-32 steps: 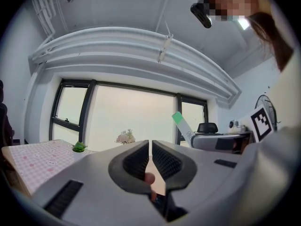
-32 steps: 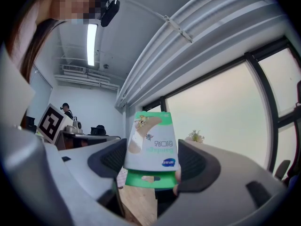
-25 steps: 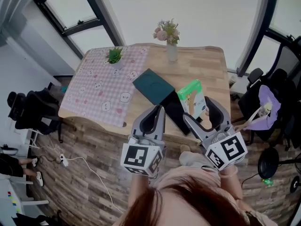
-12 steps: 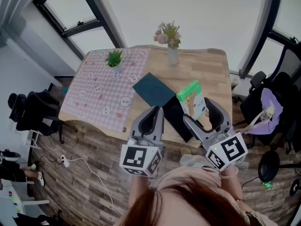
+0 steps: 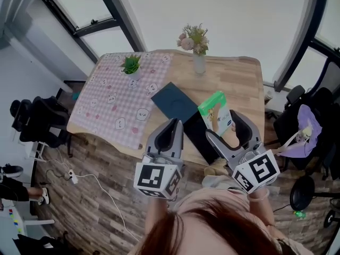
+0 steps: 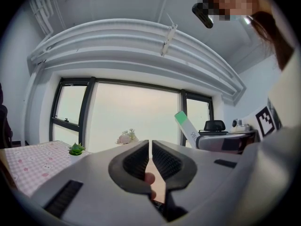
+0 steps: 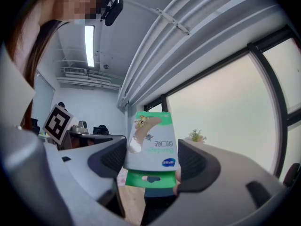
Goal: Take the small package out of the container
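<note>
small package (image 5: 218, 112) stays clamped in right gripper (image 5: 223, 124), clear of dark container (image 5: 196, 135); left gripper (image 5: 175, 123) jaws together, empty; removal apparently complete.

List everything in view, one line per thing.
table: one, light wood, centre of the head view
cloth: one, pink checked, over the table's left half
potted plant: one, green, on the cloth's far edge
vase of flowers: one, pink blooms, at the table's far edge
flat box: one, dark teal, mid-table
black container: one, black, touching the flat box's near side
small package: one, green and white, held above the table
office chairs: several, black, on both sides of the table
purple garment: one, on a right-hand chair
cable: one, white, on the floor at left
left gripper: one, grey, fingers shut, empty
right gripper: one, grey, fingers shut on the small package
</note>
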### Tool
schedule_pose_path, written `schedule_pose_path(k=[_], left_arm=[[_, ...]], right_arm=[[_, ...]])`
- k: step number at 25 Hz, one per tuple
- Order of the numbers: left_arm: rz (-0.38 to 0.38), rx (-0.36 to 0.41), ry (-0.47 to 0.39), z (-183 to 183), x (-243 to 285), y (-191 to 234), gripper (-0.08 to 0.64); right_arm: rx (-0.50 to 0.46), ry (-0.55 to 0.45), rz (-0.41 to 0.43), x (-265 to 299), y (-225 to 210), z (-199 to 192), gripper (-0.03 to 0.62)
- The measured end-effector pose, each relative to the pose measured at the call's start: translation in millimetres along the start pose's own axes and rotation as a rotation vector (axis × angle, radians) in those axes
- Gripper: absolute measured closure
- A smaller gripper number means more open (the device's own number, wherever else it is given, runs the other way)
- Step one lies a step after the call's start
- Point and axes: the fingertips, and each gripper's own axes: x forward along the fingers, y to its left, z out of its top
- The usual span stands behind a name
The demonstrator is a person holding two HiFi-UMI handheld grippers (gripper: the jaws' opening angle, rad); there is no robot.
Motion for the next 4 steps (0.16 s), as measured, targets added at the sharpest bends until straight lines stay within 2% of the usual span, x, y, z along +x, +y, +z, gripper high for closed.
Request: schedule_pose_path(k=[4], left_arm=[[0.009,0.000,0.004,0.3,6.1,2.6,0.538]], right_arm=[[-0.003,0.001,0.004,5.9,-6.2,0.6,0.253]])
